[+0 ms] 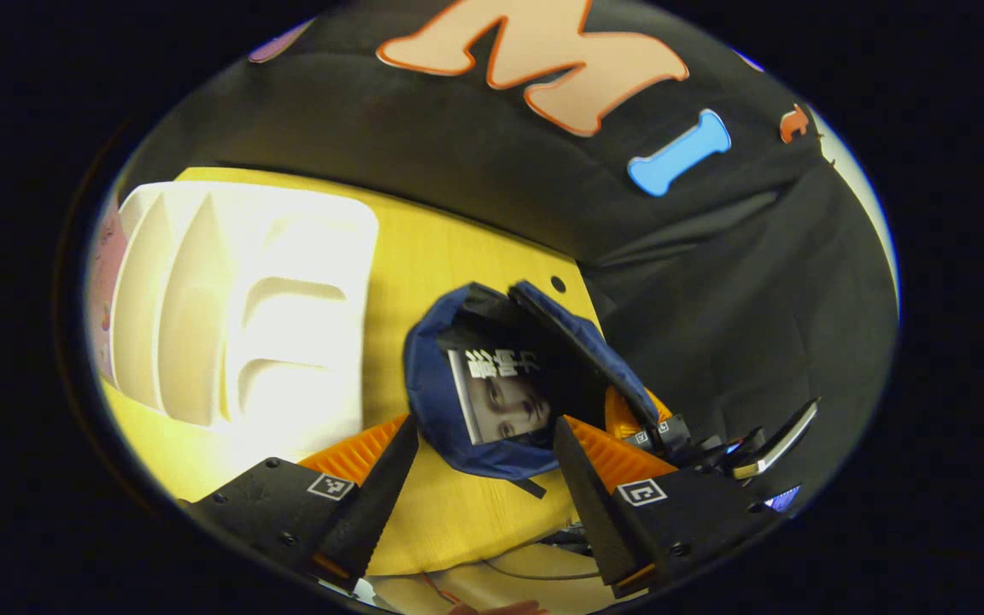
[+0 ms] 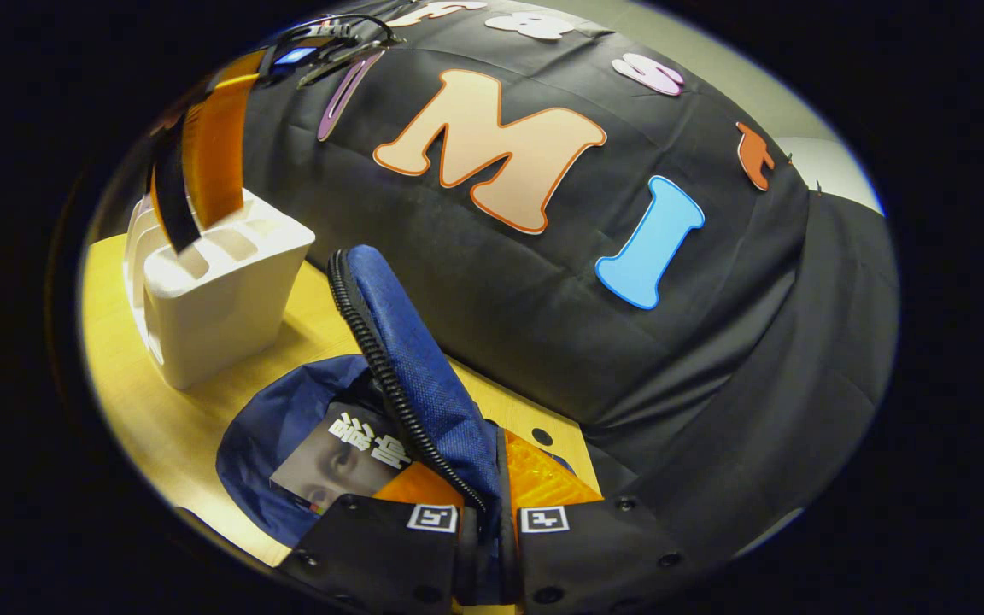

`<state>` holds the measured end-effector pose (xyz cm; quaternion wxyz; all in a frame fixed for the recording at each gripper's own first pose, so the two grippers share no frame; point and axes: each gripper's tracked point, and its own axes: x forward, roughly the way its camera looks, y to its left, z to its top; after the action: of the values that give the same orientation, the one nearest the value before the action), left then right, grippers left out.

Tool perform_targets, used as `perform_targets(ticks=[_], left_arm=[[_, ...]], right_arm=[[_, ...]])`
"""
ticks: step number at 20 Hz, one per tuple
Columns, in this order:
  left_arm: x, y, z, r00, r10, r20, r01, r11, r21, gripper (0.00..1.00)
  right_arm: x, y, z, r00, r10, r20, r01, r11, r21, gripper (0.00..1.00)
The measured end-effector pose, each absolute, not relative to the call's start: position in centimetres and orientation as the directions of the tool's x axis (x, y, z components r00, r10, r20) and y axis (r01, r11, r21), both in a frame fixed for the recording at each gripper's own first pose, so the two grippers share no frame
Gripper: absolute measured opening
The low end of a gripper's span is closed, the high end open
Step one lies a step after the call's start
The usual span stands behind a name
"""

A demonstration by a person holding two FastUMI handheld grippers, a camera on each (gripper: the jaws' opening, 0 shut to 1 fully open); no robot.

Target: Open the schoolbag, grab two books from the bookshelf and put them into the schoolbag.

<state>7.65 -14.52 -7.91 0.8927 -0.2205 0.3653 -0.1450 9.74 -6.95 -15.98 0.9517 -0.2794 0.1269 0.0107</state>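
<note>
Blue schoolbag (image 2: pixel 424 376) flap pinched in right claw (image 2: pixel 485 504), apparently; book (image 2: pixel 342 465) inside.

Staged recording booth, not a home. Black cloth wall (image 2: pixel 543 325) backs a bare yellow counter (image 1: pixel 449 256). White bookshelf (image 2: pixel 219 290) at frame left.

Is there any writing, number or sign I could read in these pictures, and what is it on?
Book in the schoolbag: big white characters on its cover, too warped to read.
Left claw and right claw: black-and-white square markers, patterns, not words.
White bookshelf: no writing.
</note>
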Motion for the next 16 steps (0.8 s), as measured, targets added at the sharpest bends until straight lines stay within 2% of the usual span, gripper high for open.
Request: perform_targets(ticks=[6,14,15,16], left_arm=[[5.9,-2.2,-2.4,0.741,-0.301,-0.600,-0.013,0.887,-0.461,0.95],[5.1,14.1,2.4,0.750,-0.118,-0.650,-0.154,0.926,-0.346,0.95],[5.3,16.4,2.2,0.746,-0.085,-0.660,-0.180,0.929,-0.323,0.95],[5.6,17.8,1.5,0.739,-0.065,-0.671,-0.200,0.929,-0.311,0.95]], right_arm=[[9.5,-6.8,-16.4,0.964,-0.110,-0.242,-0.046,0.827,-0.560,0.13],[10.2,-5.5,-17.9,0.941,-0.195,-0.277,0.006,0.828,-0.561,0.10],[10.2,-5.4,-18.2,0.938,-0.203,-0.282,0.011,0.828,-0.561,0.15],[10.3,-5.4,-18.3,0.934,-0.212,-0.286,0.017,0.829,-0.559,0.15]])
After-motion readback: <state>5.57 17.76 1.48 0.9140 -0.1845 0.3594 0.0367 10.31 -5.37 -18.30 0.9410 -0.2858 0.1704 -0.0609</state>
